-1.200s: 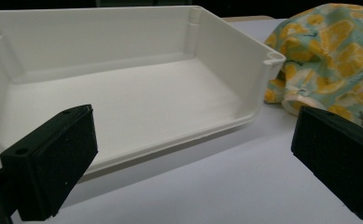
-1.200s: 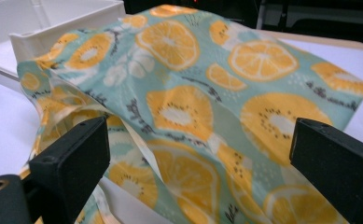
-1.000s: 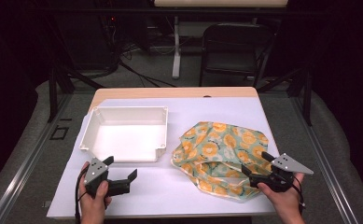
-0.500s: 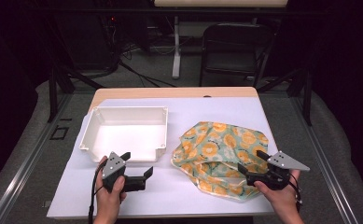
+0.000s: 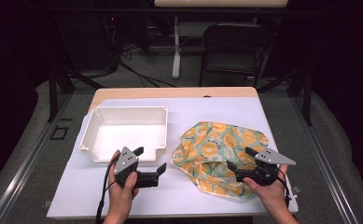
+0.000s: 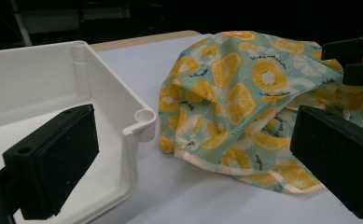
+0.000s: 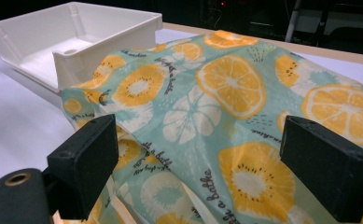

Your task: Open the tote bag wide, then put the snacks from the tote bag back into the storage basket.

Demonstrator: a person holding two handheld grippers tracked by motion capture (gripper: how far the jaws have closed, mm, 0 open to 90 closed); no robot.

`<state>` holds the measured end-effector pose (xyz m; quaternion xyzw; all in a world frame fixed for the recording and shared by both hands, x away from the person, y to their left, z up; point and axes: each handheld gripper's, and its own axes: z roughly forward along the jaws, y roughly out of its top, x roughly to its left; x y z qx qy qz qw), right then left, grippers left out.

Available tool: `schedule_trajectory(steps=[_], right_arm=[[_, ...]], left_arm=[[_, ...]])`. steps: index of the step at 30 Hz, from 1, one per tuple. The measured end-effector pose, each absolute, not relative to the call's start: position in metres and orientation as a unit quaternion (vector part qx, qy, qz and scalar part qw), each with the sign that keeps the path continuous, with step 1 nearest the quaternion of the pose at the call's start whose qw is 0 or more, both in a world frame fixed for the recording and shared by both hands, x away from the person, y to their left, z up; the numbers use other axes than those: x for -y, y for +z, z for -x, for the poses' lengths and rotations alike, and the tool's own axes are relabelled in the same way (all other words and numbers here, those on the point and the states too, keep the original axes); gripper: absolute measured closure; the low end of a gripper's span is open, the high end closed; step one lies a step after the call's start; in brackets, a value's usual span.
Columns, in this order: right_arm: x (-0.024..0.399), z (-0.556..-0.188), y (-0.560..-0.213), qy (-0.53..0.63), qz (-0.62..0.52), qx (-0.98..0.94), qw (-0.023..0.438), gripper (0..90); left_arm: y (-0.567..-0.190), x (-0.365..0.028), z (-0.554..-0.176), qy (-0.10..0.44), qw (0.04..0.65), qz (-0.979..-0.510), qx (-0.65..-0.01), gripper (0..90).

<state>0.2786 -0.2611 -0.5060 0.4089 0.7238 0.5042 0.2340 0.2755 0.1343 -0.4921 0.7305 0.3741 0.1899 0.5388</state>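
On the right half of the counter (image 5: 123, 196), a crumpled citrus-print cloth (image 5: 216, 149) lies beside a white tray (image 5: 90, 140). My right claw (image 5: 239, 159), spread, hovers over its near edge; my left claw (image 5: 149, 159), spread, points toward it from the left.

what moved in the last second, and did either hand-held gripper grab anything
The left hand-held gripper slid right along the table's near edge, from the tray's left corner to in front of its right corner, toward the cloth. Its jaws are open and hold nothing. The right hand-held gripper stayed open over the cloth's near edge, gripping nothing. The white tray and cloth did not move.
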Motion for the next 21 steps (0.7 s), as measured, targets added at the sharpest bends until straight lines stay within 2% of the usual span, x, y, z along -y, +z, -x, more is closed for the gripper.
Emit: schedule_trajectory(steps=[13, 21], right_arm=[[0.262, -0.279, -0.514, 0.487, -0.418, -0.730, 0.235, 8.6], [0.258, -0.284, -0.521, 0.468, -0.417, -0.748, 0.219, 1.6]], left_arm=[[-0.494, -0.108, -0.280, 0.181, 0.538, -0.740, -0.361, 1.8], [-0.497, -0.092, -0.284, 0.175, 0.536, -0.747, -0.352, 2.3]])
